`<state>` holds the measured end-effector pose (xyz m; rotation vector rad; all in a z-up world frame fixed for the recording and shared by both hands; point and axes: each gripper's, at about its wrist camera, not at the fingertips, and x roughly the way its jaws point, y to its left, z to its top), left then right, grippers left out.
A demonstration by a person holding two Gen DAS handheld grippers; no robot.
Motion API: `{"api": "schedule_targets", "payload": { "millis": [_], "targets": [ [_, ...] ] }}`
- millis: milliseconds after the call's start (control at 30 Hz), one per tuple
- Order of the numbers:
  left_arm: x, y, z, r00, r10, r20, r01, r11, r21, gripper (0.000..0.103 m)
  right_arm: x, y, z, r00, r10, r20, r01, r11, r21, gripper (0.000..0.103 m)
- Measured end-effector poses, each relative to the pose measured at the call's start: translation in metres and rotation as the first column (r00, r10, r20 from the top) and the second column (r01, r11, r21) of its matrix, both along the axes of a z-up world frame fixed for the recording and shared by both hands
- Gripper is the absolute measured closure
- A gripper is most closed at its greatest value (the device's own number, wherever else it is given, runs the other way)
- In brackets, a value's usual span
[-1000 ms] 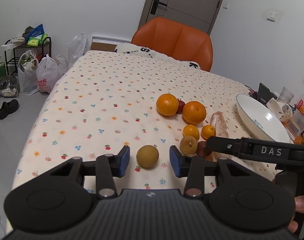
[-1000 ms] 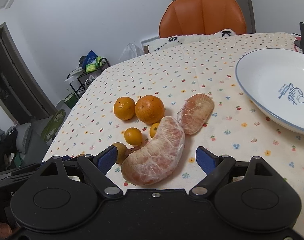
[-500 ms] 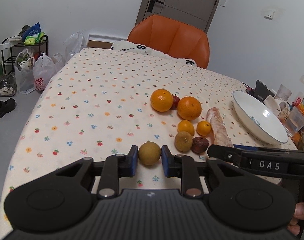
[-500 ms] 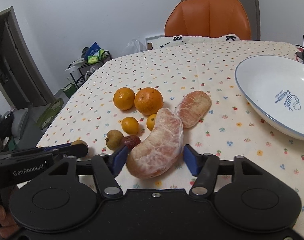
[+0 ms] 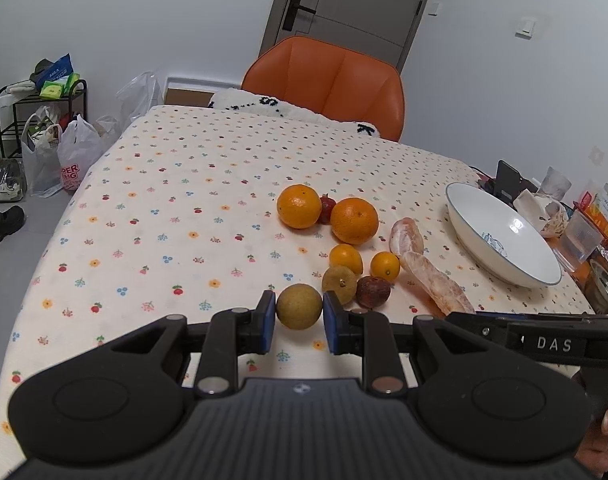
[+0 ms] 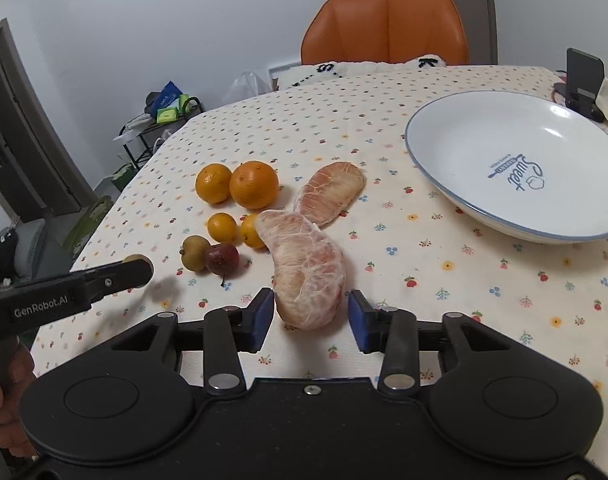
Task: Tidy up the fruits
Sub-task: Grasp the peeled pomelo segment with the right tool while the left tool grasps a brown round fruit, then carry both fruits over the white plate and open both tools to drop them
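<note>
Pickup step: left gripper (image 5: 298, 322) fingers pinch the brown round fruit (image 5: 299, 306) near the tabletop's front edge; right gripper (image 6: 309, 316) fingers lightly clasp the pomelo segment (image 6: 307, 270). Next, I judge, carry both to the white bowl (image 6: 455, 168)

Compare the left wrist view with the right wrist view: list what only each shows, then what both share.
Only the left wrist view: the left gripper, jaws shut on a round yellow-brown fruit, and a dark red fruit between the two big oranges.
Only the right wrist view: the right gripper, jaws shut on the large pomelo segment.
Both: the white bowl and the orange chair.
</note>
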<state>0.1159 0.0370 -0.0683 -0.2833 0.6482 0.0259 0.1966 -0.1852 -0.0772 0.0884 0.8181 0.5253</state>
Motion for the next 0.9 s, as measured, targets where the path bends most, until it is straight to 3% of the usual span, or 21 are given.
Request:
{"api": "schedule_targets", "payload": {
  "millis": [67,467,533,567,900],
  "targets": [
    [-0.001,0.001,-0.001,1.000,0.002,-0.001,-0.002,1.000,-0.004,0.079,0.002,0.004,-0.001,1.000,-0.005,0.012,0.005,1.000,-0.013,0.054],
    [-0.008,0.010,0.000,1.000,0.027,-0.010,-0.028,1.000,-0.008,0.079,0.008,0.033,-0.005,0.997,0.030,0.078,-0.022,0.995,-0.094,0.053],
    [-0.008,0.009,0.001,1.000,0.025,-0.007,-0.025,1.000,-0.008,0.079,0.006,0.036,-0.006,0.995,0.037,0.096,-0.026,0.993,-0.119,0.057],
    [-0.008,0.008,0.001,1.000,0.023,-0.007,-0.023,1.000,-0.008,0.079,0.005,0.036,-0.006,0.994,0.037,0.106,-0.023,0.991,-0.130,0.064],
    [-0.007,-0.007,0.012,1.000,-0.002,0.013,0.002,1.000,0.005,0.079,0.005,0.017,-0.004,0.995,0.022,0.093,-0.015,0.998,-0.069,0.069]
  ]
}}
